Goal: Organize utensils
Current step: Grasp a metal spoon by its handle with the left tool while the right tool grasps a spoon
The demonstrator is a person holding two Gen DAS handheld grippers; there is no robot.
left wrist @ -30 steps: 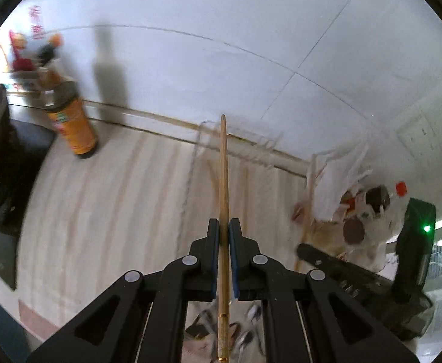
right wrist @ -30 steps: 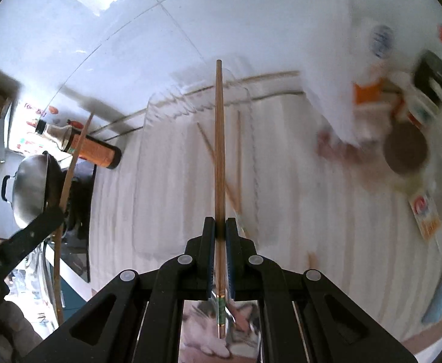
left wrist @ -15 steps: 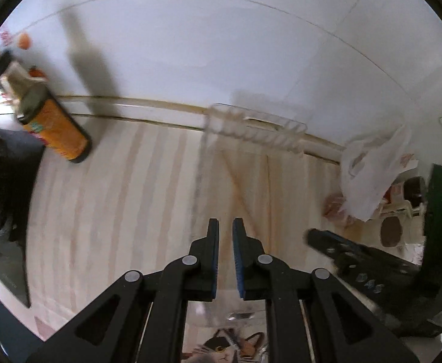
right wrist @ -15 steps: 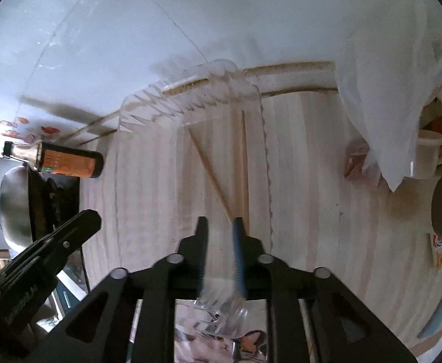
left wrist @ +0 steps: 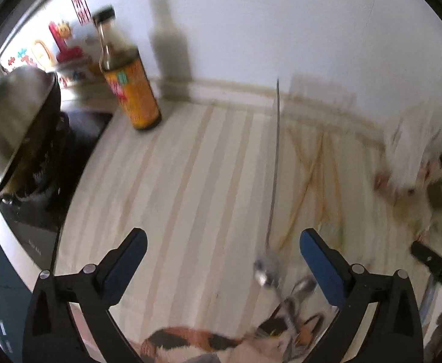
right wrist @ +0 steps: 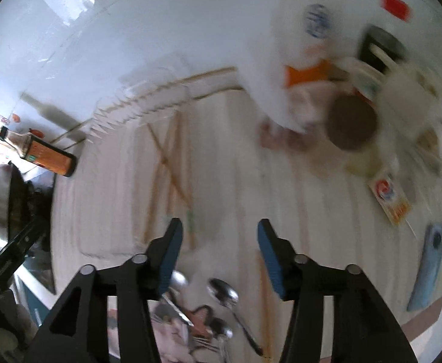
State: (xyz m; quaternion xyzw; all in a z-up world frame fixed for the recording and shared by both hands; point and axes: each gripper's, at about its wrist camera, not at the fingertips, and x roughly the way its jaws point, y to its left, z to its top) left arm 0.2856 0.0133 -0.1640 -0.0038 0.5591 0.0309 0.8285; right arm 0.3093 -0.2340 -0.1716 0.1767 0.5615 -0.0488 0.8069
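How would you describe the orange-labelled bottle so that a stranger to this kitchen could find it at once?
Start at the white wall behind the striped wooden counter. Follow the counter toward the stove and its metal wok; the bottle stands upright beside them. It alone is tall with a narrow dark-capped neck and a bright orange label.

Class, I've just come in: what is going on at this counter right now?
A person is sorting utensils with a pair of tongs in each hand. Both the left tongs and the right tongs are open and hold nothing. Several chopsticks lie crossed inside a clear tray near the wall. A pile of spoons and one loose chopstick wait on the counter close to the right tongs. The picture is blurred.
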